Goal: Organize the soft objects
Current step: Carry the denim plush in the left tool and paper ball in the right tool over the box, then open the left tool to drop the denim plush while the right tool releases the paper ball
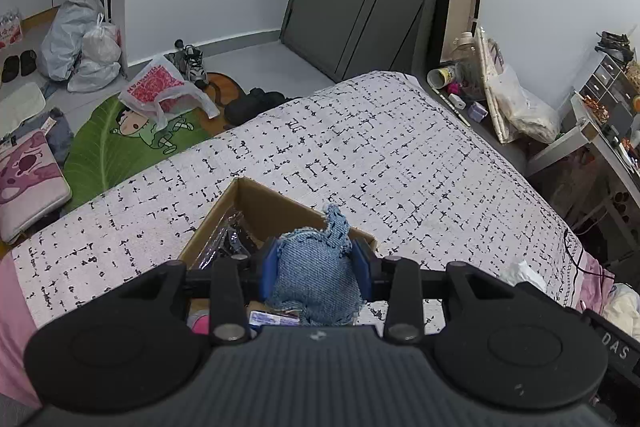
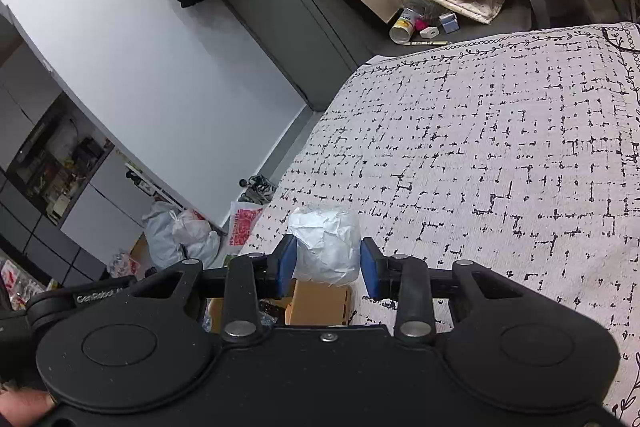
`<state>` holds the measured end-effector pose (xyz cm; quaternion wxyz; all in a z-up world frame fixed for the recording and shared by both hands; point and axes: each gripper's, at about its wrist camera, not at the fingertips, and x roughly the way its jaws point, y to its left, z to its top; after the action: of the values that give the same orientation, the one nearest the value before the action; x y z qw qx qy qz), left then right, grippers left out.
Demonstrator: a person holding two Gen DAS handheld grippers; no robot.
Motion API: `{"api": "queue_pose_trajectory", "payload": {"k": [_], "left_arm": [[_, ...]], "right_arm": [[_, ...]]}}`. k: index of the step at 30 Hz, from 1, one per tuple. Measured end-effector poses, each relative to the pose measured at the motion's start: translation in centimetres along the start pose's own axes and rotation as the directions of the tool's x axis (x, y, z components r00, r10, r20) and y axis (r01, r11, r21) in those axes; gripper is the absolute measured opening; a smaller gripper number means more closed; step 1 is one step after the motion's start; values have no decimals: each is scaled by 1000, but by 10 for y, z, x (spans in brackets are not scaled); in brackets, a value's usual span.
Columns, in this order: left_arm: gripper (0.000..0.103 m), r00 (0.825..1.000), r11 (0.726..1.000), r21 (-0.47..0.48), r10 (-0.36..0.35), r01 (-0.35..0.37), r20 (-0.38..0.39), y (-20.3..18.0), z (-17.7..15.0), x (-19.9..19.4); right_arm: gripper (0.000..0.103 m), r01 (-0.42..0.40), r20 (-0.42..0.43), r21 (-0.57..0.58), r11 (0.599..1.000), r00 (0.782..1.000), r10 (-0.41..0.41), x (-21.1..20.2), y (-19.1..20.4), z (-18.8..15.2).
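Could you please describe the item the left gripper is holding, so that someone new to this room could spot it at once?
Start at the bed with the white, black-flecked cover; an open cardboard box sits on its near part. Above that box the left gripper pinches a small blue denim pouch between blue pads. Its frayed, stitched denim sets it apart from the shiny plastic wrapping inside the box.

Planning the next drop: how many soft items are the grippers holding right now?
2: a denim pouch in the left gripper over the box; a white bundle between the right gripper's fingers.
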<state>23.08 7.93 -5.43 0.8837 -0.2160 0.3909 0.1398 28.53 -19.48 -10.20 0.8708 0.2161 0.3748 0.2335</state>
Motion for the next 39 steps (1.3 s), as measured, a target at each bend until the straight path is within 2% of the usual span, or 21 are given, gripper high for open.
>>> {"api": "queue_pose_trajectory", "payload": {"k": [6, 17, 27, 39], "left_arm": [[38, 1000, 1000, -8, -6, 6, -12, 8, 4, 13], [39, 998, 999, -28, 15, -16, -60, 29, 10, 46], [39, 995, 999, -37, -2, -2, -96, 40, 6, 68], [61, 993, 998, -42, -47, 43, -105, 57, 11, 78]], "right_arm": [[34, 9, -25, -9, 1000, 1000, -9, 9, 6, -4], [34, -26, -54, -75, 997, 998, 22, 24, 33, -15], [34, -3, -83, -121, 993, 997, -7, 44, 44, -25], [34, 15, -80, -173, 985, 996, -29, 58, 58, -31]]}}
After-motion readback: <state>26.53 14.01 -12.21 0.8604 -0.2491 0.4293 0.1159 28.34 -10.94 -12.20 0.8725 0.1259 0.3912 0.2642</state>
